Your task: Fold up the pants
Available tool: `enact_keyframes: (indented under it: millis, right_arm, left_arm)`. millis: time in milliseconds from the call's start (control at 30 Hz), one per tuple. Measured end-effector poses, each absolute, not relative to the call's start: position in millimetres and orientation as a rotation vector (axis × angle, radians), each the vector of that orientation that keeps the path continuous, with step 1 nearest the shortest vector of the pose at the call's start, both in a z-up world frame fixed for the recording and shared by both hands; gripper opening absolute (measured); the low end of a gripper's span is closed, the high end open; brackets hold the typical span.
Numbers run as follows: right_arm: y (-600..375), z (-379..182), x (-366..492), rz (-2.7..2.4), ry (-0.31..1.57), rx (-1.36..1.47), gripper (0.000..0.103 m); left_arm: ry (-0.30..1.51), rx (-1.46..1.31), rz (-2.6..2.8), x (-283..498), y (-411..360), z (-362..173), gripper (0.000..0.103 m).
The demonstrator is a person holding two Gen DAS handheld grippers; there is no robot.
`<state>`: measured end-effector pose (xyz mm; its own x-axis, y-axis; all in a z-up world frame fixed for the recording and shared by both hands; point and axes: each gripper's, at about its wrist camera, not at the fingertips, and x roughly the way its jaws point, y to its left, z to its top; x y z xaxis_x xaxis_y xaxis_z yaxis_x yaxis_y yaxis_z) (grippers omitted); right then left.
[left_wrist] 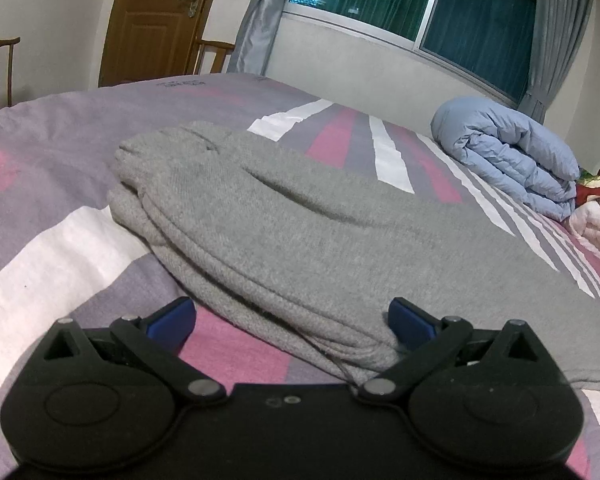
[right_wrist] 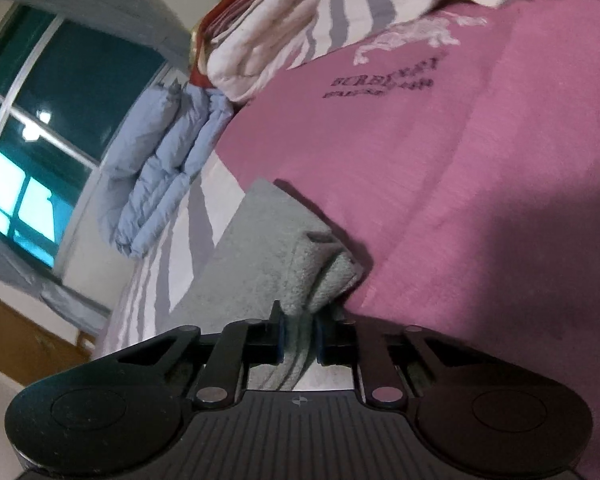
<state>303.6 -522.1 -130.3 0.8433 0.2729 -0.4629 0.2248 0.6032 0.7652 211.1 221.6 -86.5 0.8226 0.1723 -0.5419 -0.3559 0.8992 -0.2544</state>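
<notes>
My grey knit pants (left_wrist: 284, 232) lie already doubled on the striped pink-and-grey bed (left_wrist: 60, 240); my right gripper (right_wrist: 300, 338) pinches their end, my left gripper (left_wrist: 290, 320) spread wide; final fold remains.

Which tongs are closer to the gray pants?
Right. The right tongs are shut on a bunched end of the pants. The left tongs are open around the pants' folded edge, not pinching it.

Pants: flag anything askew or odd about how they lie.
The pants lie folded on the bed, but the layers are uneven, edges stepped at the near side. The right claw pinches one bunched end; the left claw is open.
</notes>
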Motion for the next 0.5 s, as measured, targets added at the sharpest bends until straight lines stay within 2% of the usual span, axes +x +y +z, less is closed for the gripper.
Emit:
enact_keyframes:
  millis: [233, 500]
  right_arm:
    - [-490.6, -76.8, 286.0, 0.078, 0.479, 0.837, 0.013]
    - [-360.9, 3.4, 291.2, 0.321, 0.392, 0.742, 0.014]
  left_arm:
    - [0.455, -0.324, 0.353, 190.6, 217.2, -71.7, 0.097]
    - [0.43, -0.324, 0.417, 170.3, 233.1, -62.7, 0.097]
